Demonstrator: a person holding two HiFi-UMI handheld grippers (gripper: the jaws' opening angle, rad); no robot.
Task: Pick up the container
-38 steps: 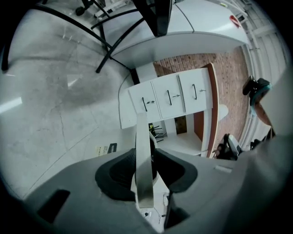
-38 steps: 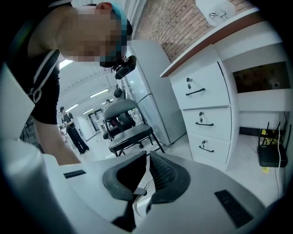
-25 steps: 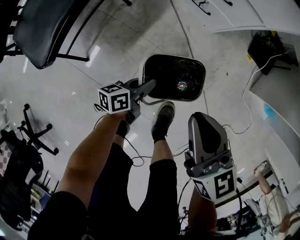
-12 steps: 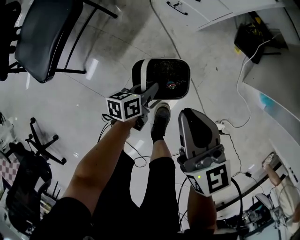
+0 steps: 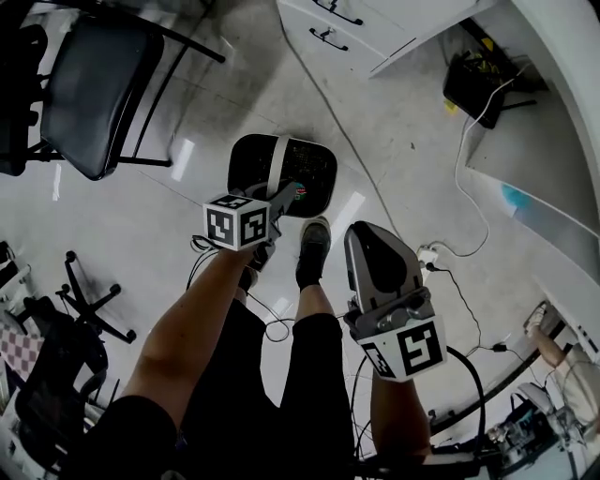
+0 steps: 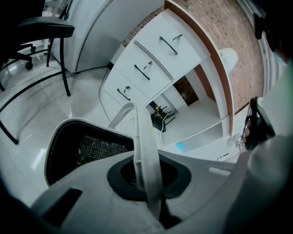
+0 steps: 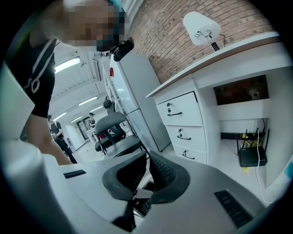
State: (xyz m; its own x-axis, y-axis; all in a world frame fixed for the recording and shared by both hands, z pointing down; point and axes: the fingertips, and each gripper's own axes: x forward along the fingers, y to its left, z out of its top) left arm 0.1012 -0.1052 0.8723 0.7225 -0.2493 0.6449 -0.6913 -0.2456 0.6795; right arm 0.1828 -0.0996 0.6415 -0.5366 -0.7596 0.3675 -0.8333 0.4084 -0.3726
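Observation:
The container point(image 5: 314, 169) is a black bin with a white rim, low over the pale floor just beyond my shoes. Its white bail handle point(image 5: 275, 161) arches over its top. My left gripper point(image 5: 284, 195) is shut on that handle; in the left gripper view the white handle point(image 6: 145, 151) runs up from between the pads, with the bin's dark mesh inside point(image 6: 87, 146) below left. A small red and green item point(image 5: 298, 190) lies in the bin. My right gripper point(image 7: 147, 171) hangs by my right leg, shut with nothing in it; its grey body point(image 5: 380, 272) hides the jaws in the head view.
A black chair point(image 5: 89, 94) stands far left, and an office chair base point(image 5: 89, 300) sits near left. White drawers point(image 5: 342, 28) are beyond the bin. A black router point(image 5: 473, 89) and white cables point(image 5: 459, 225) lie to the right. My shoes point(image 5: 312, 246) stand beside the bin.
The left jaws have closed on the white handle, which now stands up across the bin's top. The bin and both grippers have shifted left in the head view.

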